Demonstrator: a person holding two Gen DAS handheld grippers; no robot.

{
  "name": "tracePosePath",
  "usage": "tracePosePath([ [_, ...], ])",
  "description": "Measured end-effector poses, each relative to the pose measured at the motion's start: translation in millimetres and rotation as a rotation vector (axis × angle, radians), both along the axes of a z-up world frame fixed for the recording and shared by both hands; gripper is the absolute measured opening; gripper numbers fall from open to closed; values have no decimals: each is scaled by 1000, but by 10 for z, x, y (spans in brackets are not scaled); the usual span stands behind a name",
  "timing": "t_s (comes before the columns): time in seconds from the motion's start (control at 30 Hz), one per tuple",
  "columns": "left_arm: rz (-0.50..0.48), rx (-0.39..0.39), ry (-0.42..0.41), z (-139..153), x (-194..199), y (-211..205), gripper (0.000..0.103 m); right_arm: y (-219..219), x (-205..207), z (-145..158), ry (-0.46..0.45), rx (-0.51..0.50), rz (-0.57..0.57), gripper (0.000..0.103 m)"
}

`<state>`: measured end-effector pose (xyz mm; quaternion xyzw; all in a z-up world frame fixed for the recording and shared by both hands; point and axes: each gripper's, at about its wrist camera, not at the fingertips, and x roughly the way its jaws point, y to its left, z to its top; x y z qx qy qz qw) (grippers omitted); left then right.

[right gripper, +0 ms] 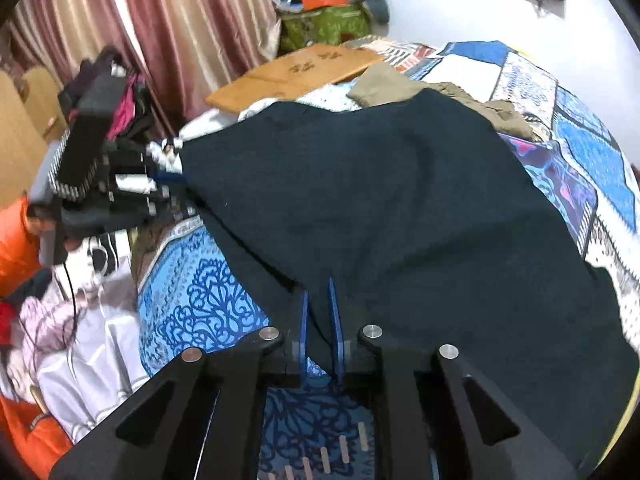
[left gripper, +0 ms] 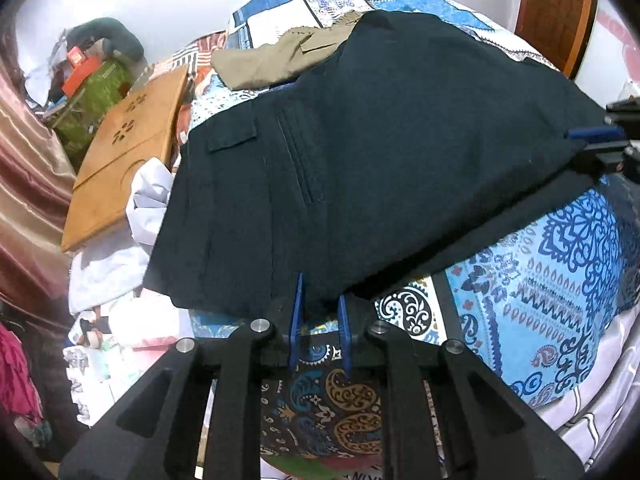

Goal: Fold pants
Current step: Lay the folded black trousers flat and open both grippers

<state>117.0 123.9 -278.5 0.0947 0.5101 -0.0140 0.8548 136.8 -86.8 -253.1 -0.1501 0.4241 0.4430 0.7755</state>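
Pants (left gripper: 360,152) lie spread on patterned bedspread (left gripper: 560,272), near edge pinched by both left gripper (left gripper: 320,312) and right gripper (right gripper: 318,300); fabric looks limp, mid-weight, likely sags between grips, so hold hem corners.

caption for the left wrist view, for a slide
Left tool shut on the near edge of dark pants spread over a patterned bedsheet, with the right tool gripping the far corner.

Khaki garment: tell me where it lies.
The khaki garment lies at the bed's far end, partly tucked under the dark pants, right of the wooden board.
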Motion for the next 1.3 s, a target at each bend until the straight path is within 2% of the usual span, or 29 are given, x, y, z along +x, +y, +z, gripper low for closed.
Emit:
tracePosePath([
  [0.03, 1, 4, 3, 24, -3, -6, 18, -20, 15, 16, 16, 7, -9, 18],
  [0.1, 4, -26, 9, 121, -9, 3, 22, -93, 41, 64, 41, 27, -29, 34],
  [0.13, 5, -42, 5, 189, -17, 11, 26, -179, 53, 109, 41, 46, -47, 36],
  [0.3, 13, -108, -60, 652, -17, 6, 30, -639, 93, 319, -16, 80, -137, 37],
  [0.43, 26, -111, -109, 919, 125, -117, 41, -1273, 247, 467, -44, 121, -291, 37],
  [0.53, 15, -128, -117, 1013, 325, -342, 44, -1763, 323, 496, -68, 120, -414, 38],
  [0.67, -32, -173, -88, 964, 586, -701, 44, -2349, 302, 428, -61, 103, -564, 39],
  [0.77, -83, -178, -58, 863, 749, -1044, 44, -2696, 263, 346, -57, 71, -656, 48],
  [0.93, -150, -179, 5, 619, 872, -1490, 45, -3129, 207, 141, -22, 45, -768, 49],
  [1.13, -162, -152, 63, 333, 877, -1724, 48, -3478, 282, -102, 56, 84, -865, 49],
  [1.3, -154, -165, 66, 352, 863, -1728, 50, -3457, 340, -292, 110, 95, -860, 49],
])
